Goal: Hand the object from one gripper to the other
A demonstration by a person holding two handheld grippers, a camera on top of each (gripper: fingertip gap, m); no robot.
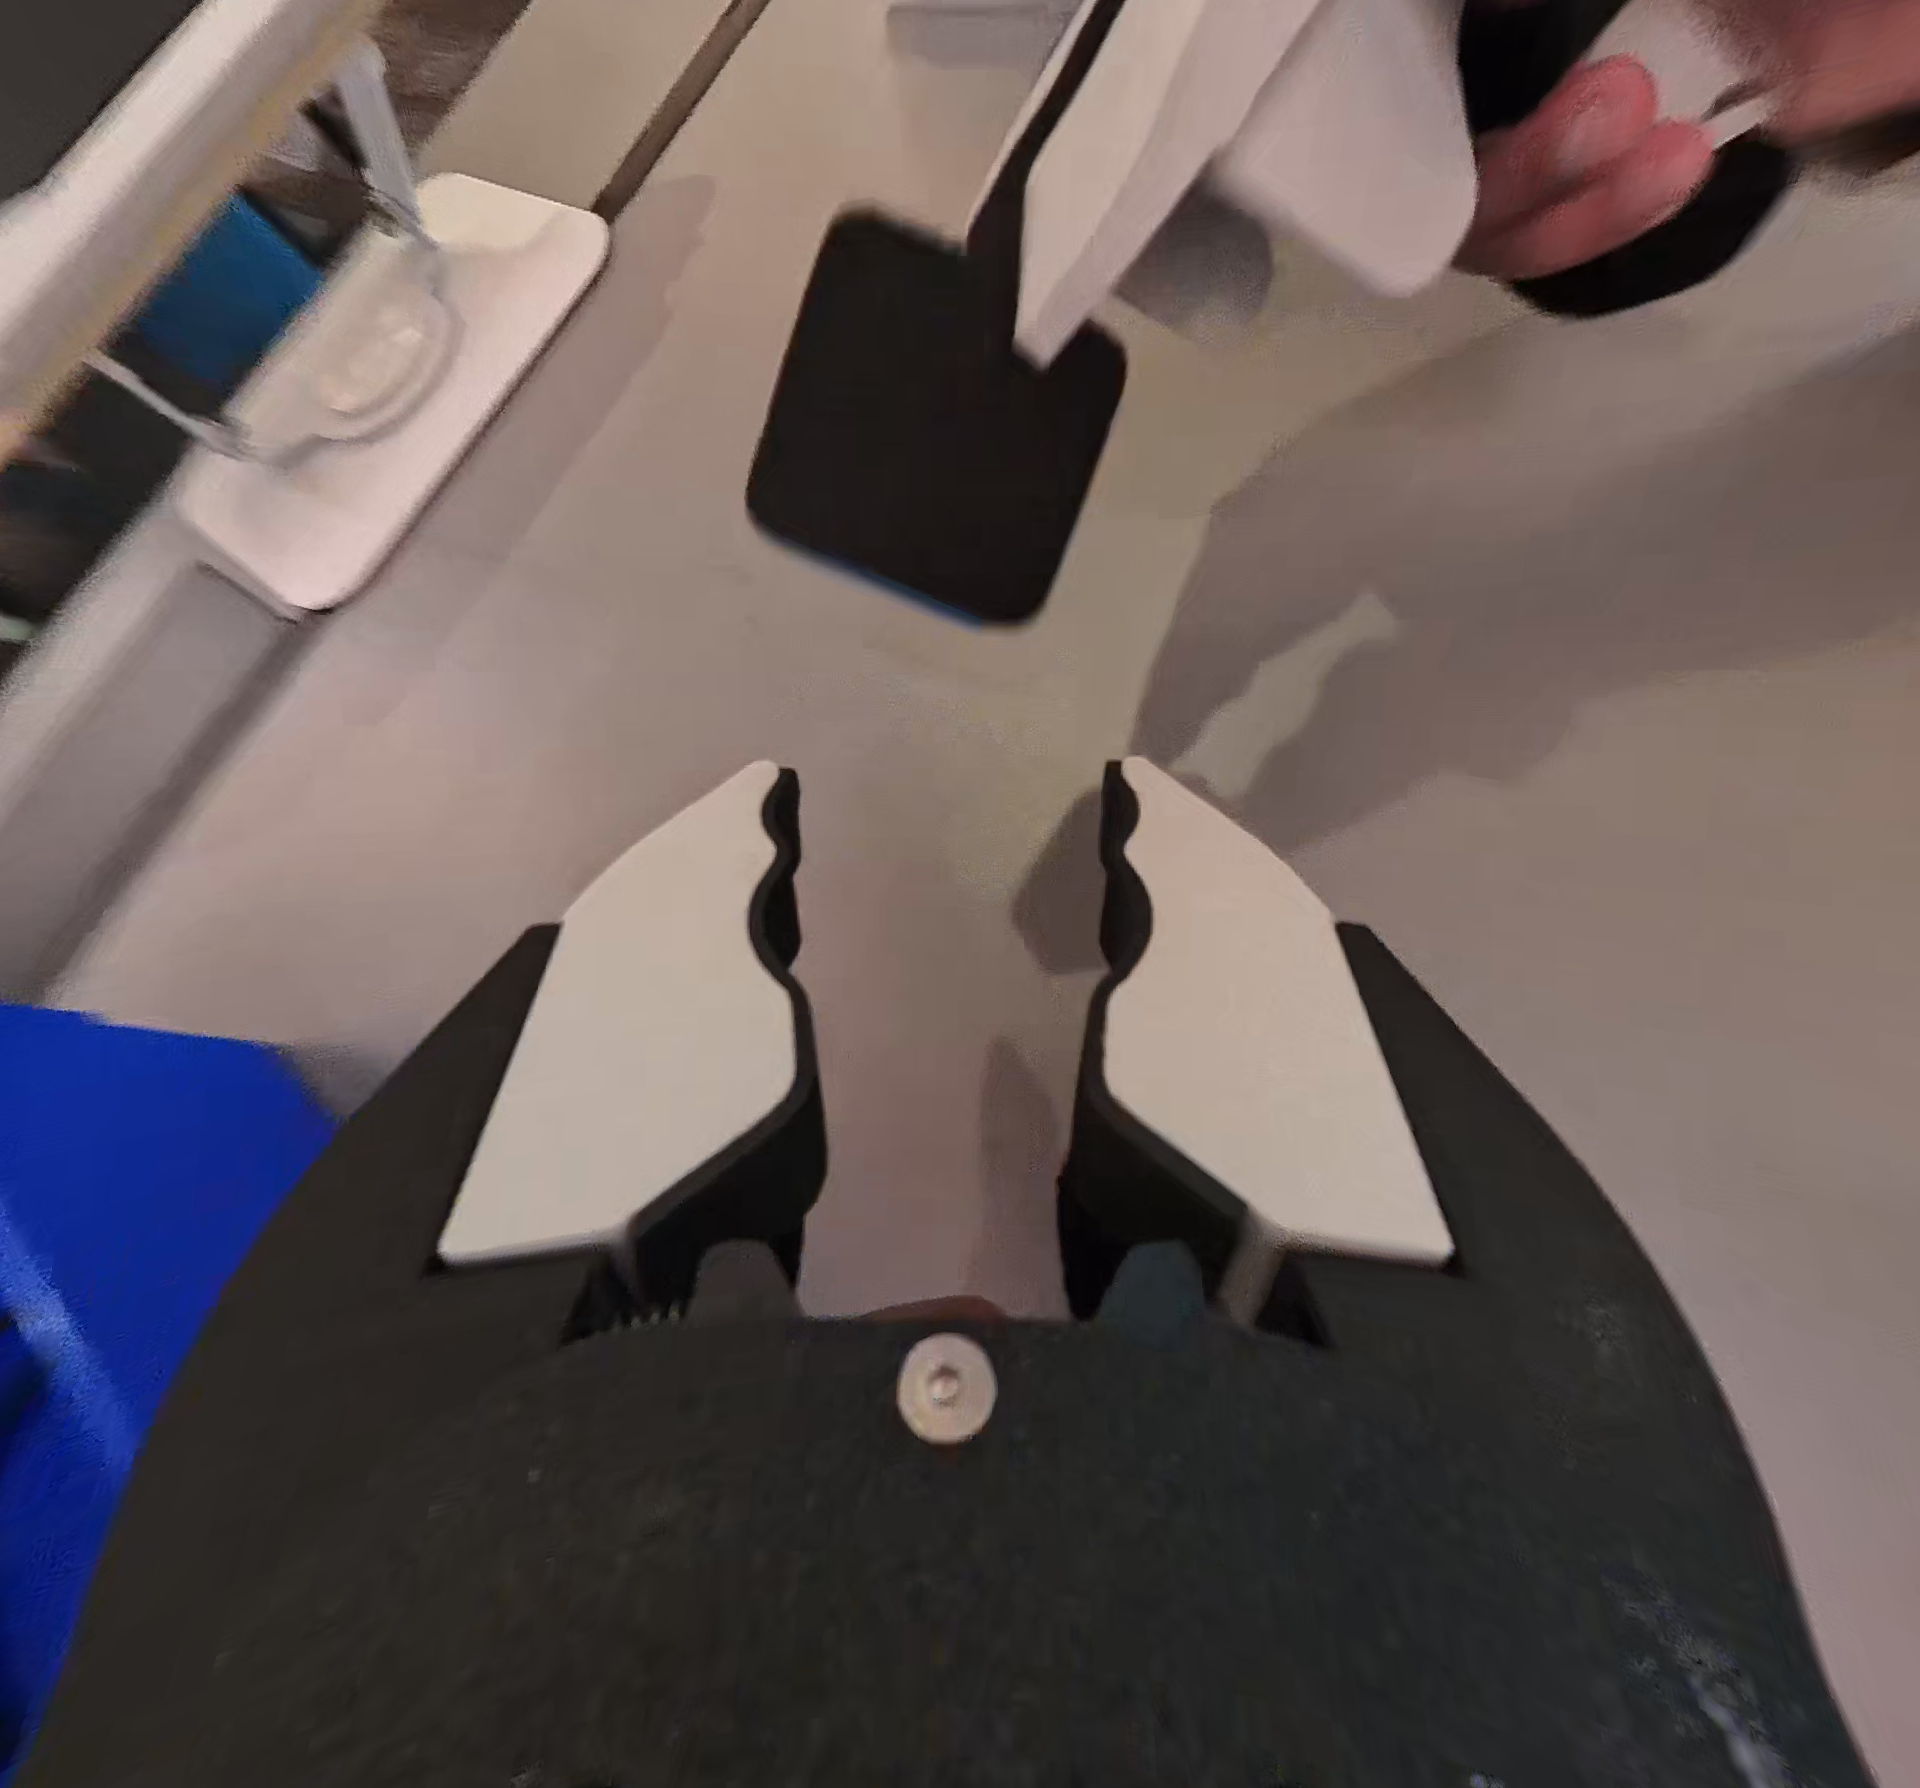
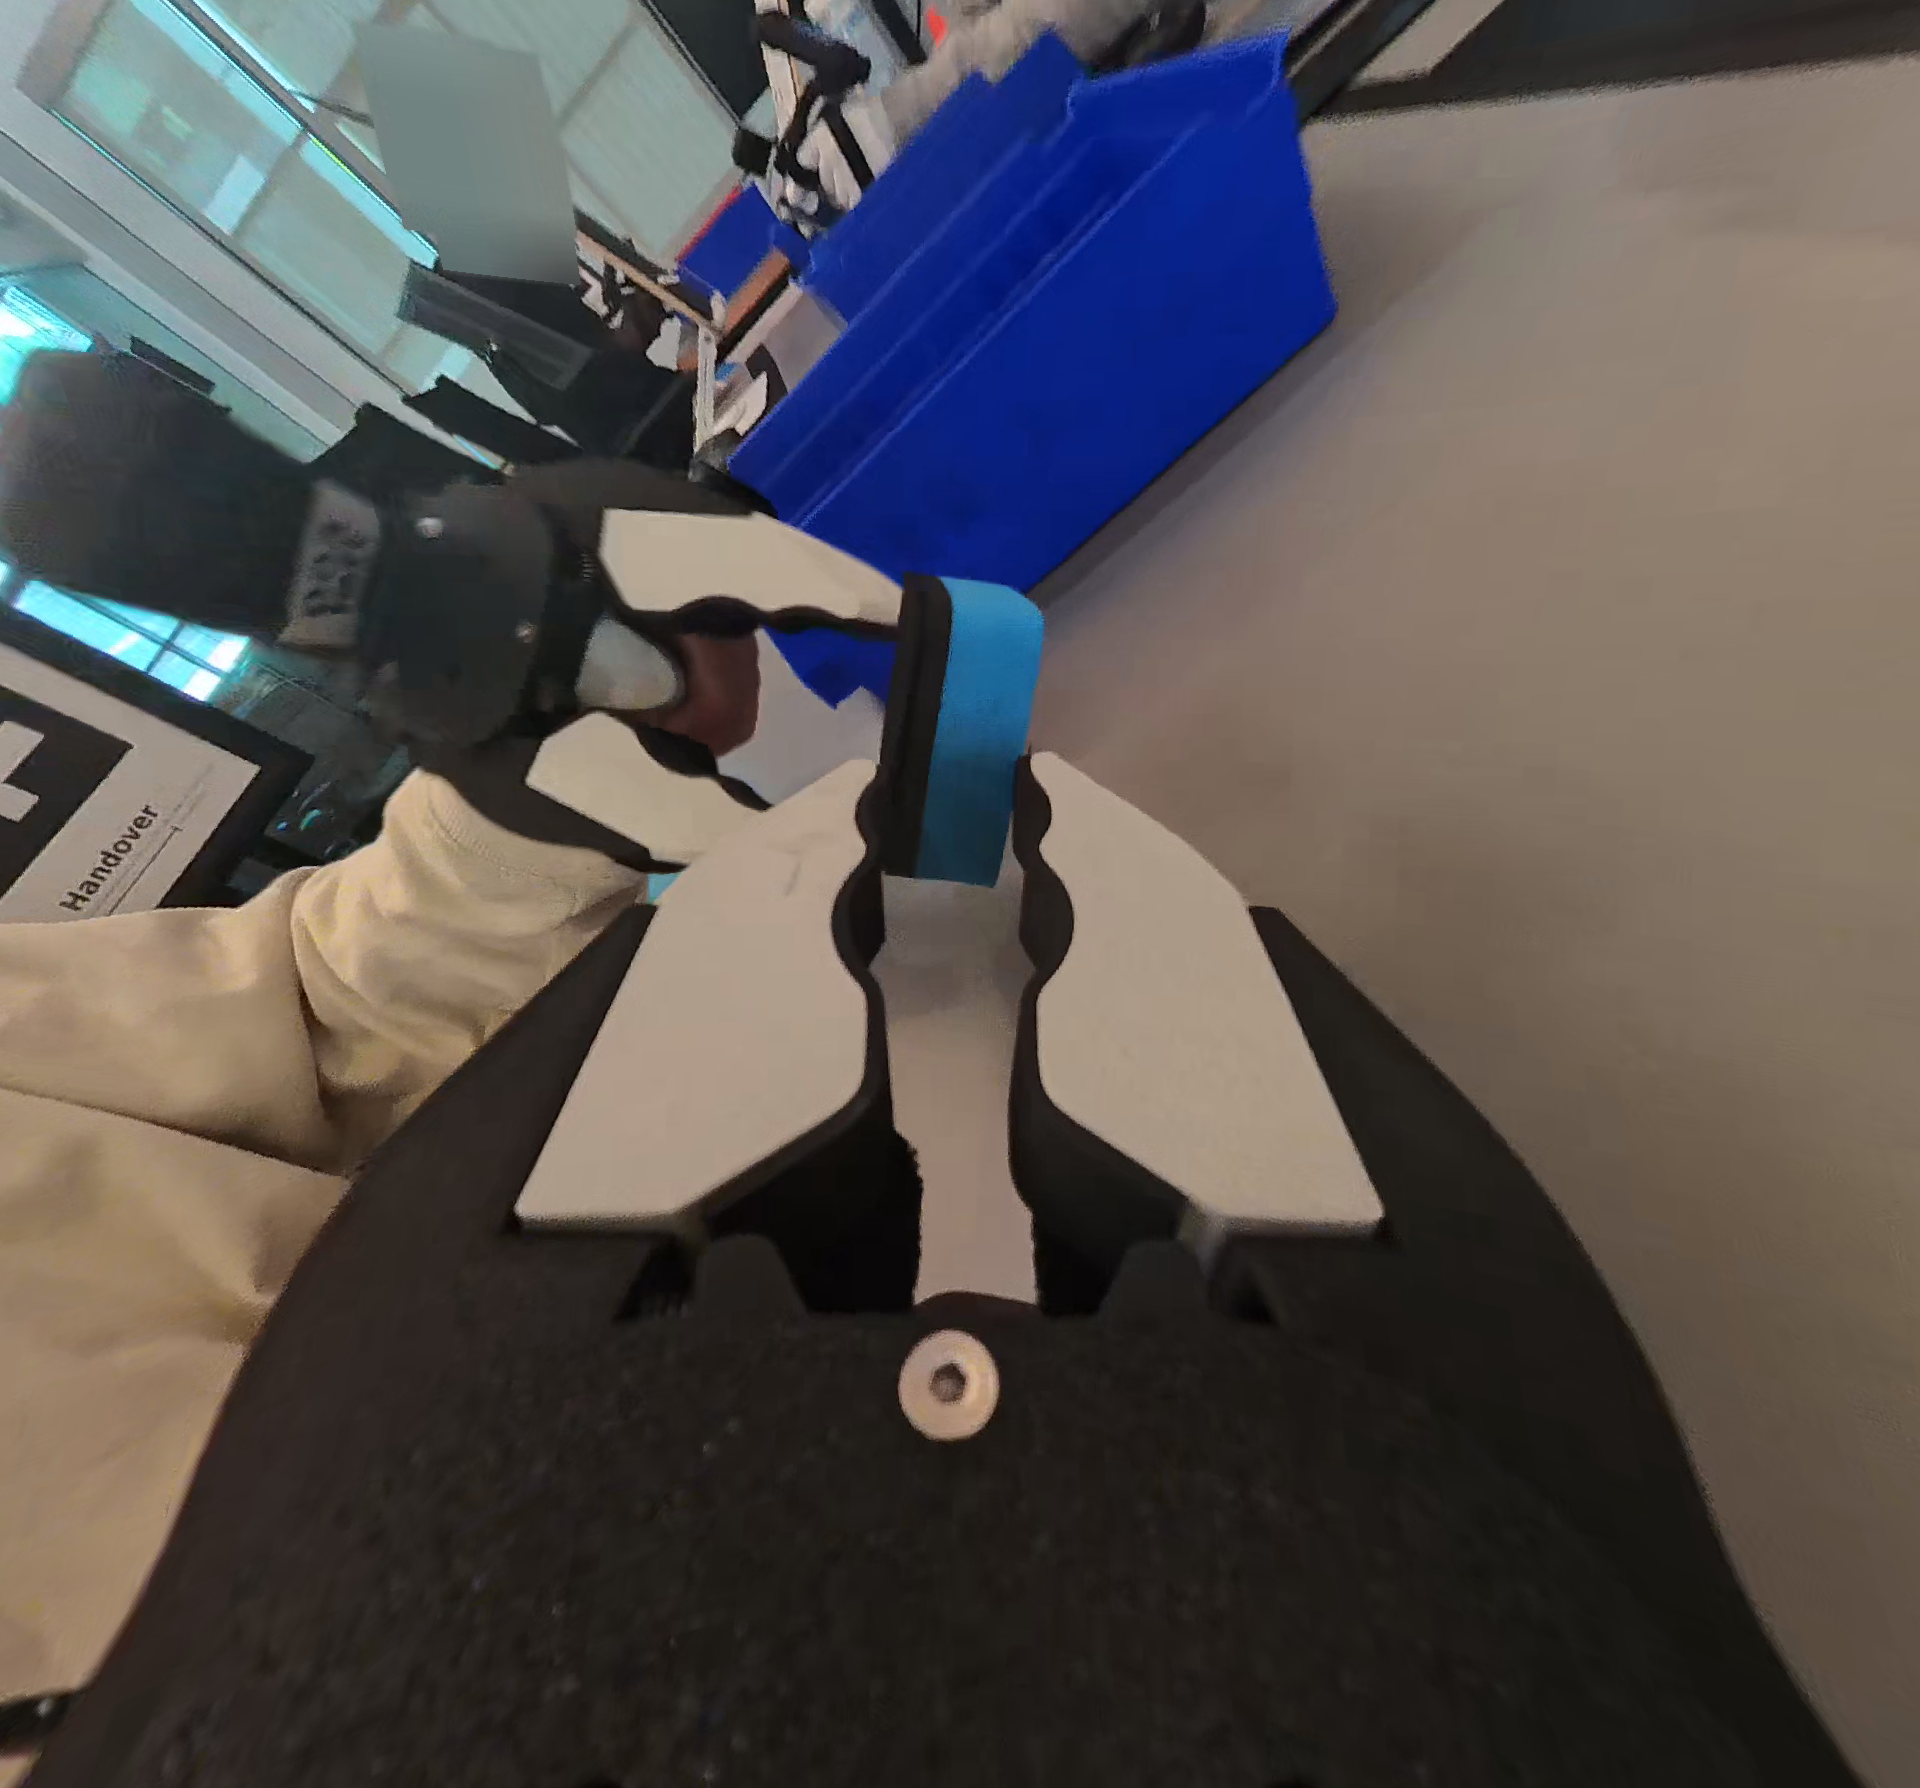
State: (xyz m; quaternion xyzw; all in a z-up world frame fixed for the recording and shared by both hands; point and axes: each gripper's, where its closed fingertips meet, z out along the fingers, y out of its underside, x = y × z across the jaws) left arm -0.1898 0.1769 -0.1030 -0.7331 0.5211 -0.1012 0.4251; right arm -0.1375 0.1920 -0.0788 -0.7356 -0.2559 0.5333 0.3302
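The object is a flat square sponge with a black face and a light blue layer (image 2: 977,730). My right gripper (image 2: 951,803) is shut on its lower edge and holds it upright above the grey table (image 2: 1507,699). In the left wrist view the sponge (image 1: 914,450) shows its black face, hanging from the right gripper (image 1: 1023,325) straight ahead. My left gripper (image 1: 951,782) is open and empty, a short way back from the sponge. In the right wrist view the left gripper (image 2: 821,710) stands open at the sponge's black side, its upper finger (image 2: 748,564) close to the sponge's top edge.
A blue bin (image 2: 1039,336) stands on the table behind the sponge; it also shows at the lower left of the left wrist view (image 1: 104,1219). A white stand base with a glass (image 1: 416,367) sits at the table's left edge. A cream sleeve (image 2: 208,1011) holds the left gripper. The left gripper's tips are roughly 7 cm from the right gripper's.
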